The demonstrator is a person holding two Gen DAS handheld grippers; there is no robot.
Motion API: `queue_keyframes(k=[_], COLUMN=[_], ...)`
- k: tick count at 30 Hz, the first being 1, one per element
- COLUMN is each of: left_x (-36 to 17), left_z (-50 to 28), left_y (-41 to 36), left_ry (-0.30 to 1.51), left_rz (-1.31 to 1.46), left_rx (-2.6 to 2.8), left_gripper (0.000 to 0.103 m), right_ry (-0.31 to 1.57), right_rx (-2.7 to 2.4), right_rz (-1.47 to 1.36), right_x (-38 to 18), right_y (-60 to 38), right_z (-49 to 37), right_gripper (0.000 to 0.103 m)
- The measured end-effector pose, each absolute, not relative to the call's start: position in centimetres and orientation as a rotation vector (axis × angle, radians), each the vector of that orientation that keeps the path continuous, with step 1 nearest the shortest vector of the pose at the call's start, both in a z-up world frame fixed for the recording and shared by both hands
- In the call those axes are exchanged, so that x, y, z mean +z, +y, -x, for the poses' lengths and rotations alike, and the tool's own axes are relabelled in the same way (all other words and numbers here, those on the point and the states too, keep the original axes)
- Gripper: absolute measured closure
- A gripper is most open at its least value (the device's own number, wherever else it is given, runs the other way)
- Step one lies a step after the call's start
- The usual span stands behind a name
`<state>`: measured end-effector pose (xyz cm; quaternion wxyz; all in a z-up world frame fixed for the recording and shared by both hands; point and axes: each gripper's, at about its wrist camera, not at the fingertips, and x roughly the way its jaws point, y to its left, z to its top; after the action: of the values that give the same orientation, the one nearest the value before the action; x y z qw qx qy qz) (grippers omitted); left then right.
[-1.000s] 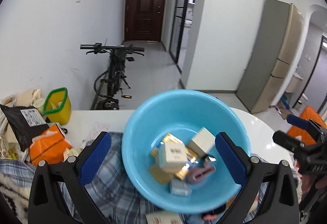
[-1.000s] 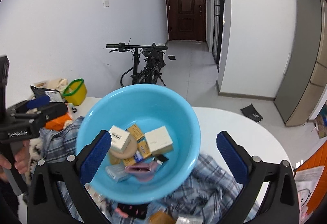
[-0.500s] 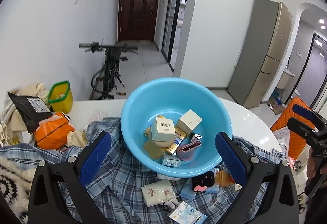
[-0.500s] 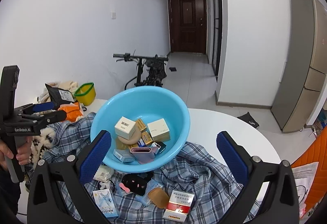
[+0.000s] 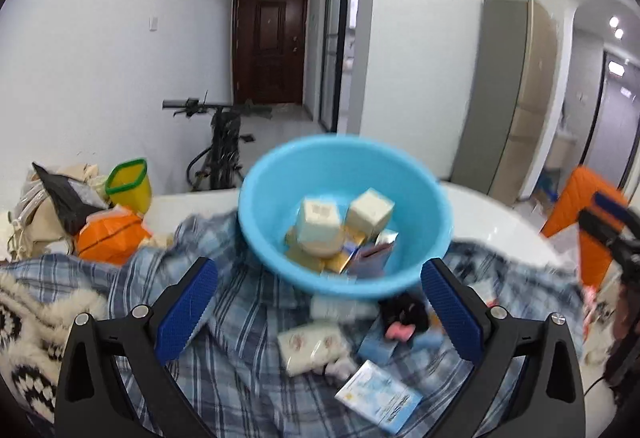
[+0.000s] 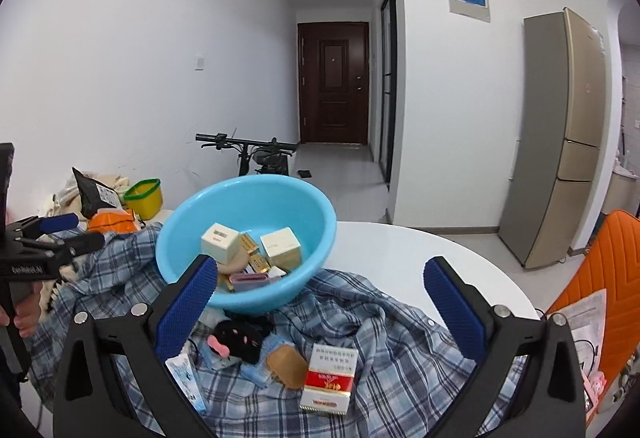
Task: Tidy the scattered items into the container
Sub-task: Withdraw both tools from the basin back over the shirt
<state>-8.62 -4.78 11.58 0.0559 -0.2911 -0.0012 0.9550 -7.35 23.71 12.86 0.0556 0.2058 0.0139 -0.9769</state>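
Note:
A light blue basin (image 5: 420, 198) (image 6: 308, 206) sits on a plaid shirt (image 5: 240, 318) (image 6: 400, 338) and holds two white boxes, gold packets and a pink item. In front of it lie a black plush item (image 5: 402, 314) (image 6: 240, 334), a white packet (image 5: 312, 346), a blue-and-white box (image 5: 380, 398) (image 6: 186, 378), a brown oval pad (image 6: 286, 366) and a red-and-white box (image 6: 330, 374). My left gripper (image 5: 318, 278) hovers open and empty above these items. My right gripper (image 6: 320, 270) is likewise open and empty, held back from the basin.
The shirt covers a round white table (image 6: 400, 258). An orange bag (image 5: 108, 238), a yellow-green tub (image 5: 130, 182) and fuzzy patterned fabric (image 5: 36, 310) crowd the left. A bicycle (image 5: 224, 150) stands behind. An orange chair (image 6: 608, 278) is at the right.
Both grippers have drawn back and up from the basin, so the loose items in front of it now show. Both stay open.

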Motion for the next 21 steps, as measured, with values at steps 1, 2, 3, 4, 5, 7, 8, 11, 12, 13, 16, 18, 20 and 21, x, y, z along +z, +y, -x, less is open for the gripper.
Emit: queue_keyframes(k=[1,2,3,4,5,7,8,11,12,13,16,18,20,21], left_x=[10.7,10.1,9.5,9.0,8.3,7.3,6.8,4.9,4.3,3.7,1.9,0.7,-0.4,-0.8], left_z=[8.4,8.2,7.9,7.7,7.3,6.7,6.4,6.0,5.8,5.7,5.5,5.3,5.4,5.4], left_y=[-4.6,-4.5,-4.4,-4.3,-4.3,-4.2,-4.1,-3.6,-3.4,-3.2,-3.0,-3.1,-3.1,-3.0], left_ry=[0.01,0.019,0.023,0.022,0.009,-0.012,-0.016,-0.01,-0.008,-0.001,0.015,-0.005,-0.033,-0.048], left_rz=[0.882,0.88,0.878,0.873,0.861,0.848,0.845,0.864,0.871,0.882,0.945,0.957,0.991,1.003], left_rx=[2.902,2.9,2.902,2.9,2.894,2.893,2.891,2.888,2.889,2.888,2.886,2.88,2.857,2.846], left_gripper=[0.0,0.0,0.0,0.0,0.0,0.0,0.0,0.0,0.0,0.0,0.0,0.0,0.0,0.0], right_ry=[0.048,0.043,0.033,0.022,0.015,0.012,0.018,0.043,0.049,0.055,0.098,0.129,0.144,0.147], right_rx=[-2.971,-2.976,-2.983,-2.988,-2.987,-2.982,-2.978,-2.99,-2.999,-3.009,-3.038,-3.033,-3.006,-2.996], right_rz=[-0.626,-0.63,-0.636,-0.64,-0.645,-0.657,-0.663,-0.647,-0.635,-0.631,-0.634,-0.646,-0.677,-0.695], right_x=[12.3,11.7,11.2,10.7,10.1,9.1,8.5,7.1,6.7,6.4,5.3,4.4,3.5,3.0], right_y=[23.7,23.8,23.8,24.0,24.0,24.0,24.0,23.7,23.6,23.6,23.5,23.3,23.0,22.9], right_z=[7.0,6.8,6.6,6.4,6.2,5.8,5.7,5.2,4.9,4.9,4.3,4.1,4.1,4.1], right_gripper=[0.0,0.0,0.0,0.0,0.0,0.0,0.0,0.0,0.0,0.0,0.0,0.0,0.0,0.0])
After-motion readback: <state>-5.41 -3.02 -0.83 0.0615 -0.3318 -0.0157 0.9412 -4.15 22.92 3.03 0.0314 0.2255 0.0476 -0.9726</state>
